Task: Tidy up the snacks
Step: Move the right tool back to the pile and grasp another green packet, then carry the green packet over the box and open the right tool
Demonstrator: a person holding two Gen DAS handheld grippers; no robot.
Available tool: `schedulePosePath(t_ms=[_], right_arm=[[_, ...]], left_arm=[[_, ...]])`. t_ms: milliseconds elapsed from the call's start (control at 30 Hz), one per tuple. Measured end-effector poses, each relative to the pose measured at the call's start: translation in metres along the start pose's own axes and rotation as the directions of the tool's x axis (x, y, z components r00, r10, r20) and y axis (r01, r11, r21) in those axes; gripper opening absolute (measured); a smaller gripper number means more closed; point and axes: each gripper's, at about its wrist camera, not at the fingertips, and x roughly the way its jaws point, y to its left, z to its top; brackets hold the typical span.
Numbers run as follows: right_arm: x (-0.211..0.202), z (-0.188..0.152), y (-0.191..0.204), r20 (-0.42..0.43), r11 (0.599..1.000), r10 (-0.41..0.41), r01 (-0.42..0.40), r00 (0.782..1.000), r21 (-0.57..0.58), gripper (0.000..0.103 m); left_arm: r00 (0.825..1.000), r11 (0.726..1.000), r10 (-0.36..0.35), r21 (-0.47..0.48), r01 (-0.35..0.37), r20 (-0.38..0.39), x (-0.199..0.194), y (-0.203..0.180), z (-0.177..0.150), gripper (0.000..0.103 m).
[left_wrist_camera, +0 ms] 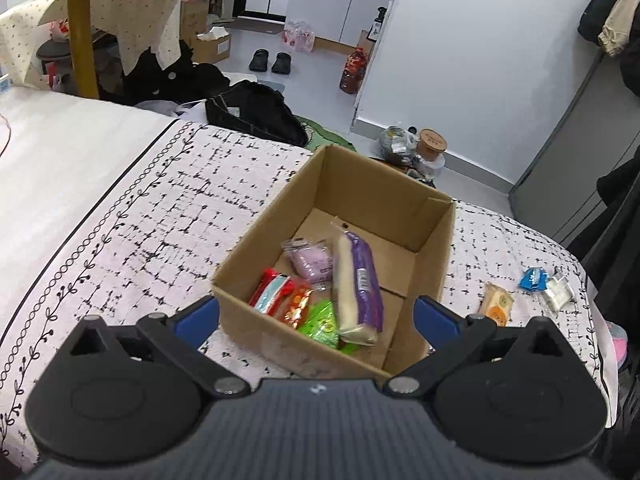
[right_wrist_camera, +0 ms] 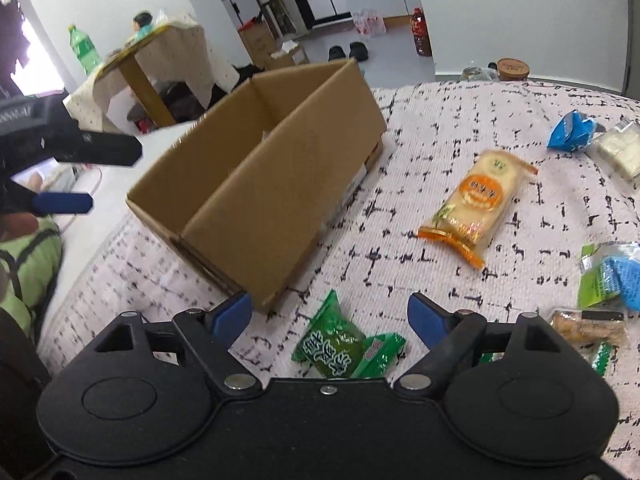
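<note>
The right gripper (right_wrist_camera: pixel 330 314) is hovering with jaws spread wide and empty, just above the green snack packet (right_wrist_camera: pixel 334 346) lying on the patterned bedspread (right_wrist_camera: pixel 400 240), near the corner of the cardboard box (right_wrist_camera: pixel 272 184). Judging by the crinkled film, this packet is looking light, soft and somewhat slippery (contents possibly crushable), so the best hold is probably across the puffed middle rather than the flat sealed end. The left gripper (left_wrist_camera: pixel 316 312) is also wide open, holding nothing, and is pointing down into the box (left_wrist_camera: pixel 400 200), where several packets are already lying. An orange-labelled packet (right_wrist_camera: pixel 476 206) and a blue packet (right_wrist_camera: pixel 570 130) are waiting loose on the bedspread, apart from the box. The surface is soft quilting, likely giving under pressure. The room beyond is cluttered: a cloth-draped table (right_wrist_camera: pixel 160 40), shoes (left_wrist_camera: pixel 270 60), bottles on a grey floor.
</note>
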Motion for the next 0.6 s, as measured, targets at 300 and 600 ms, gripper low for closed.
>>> schedulePosePath(t_ms=[300, 600], right_arm=[[0.015, -0.010, 0.004, -0.063, 0.994, -0.074, 0.069, 0.995, -0.083, 0.057], [0.003, 0.007, -0.004, -0.006, 0.997, -0.056, 0.056, 0.998, -0.044, 0.034]], left_arm=[[0.999, 1.000, 0.026, -0.014, -0.026, -0.024, 0.003, 0.016, -0.006, 0.103], [0.998, 0.999, 0.040, -0.030, -0.041, -0.042, 0.005, 0.025, -0.010, 0.103]])
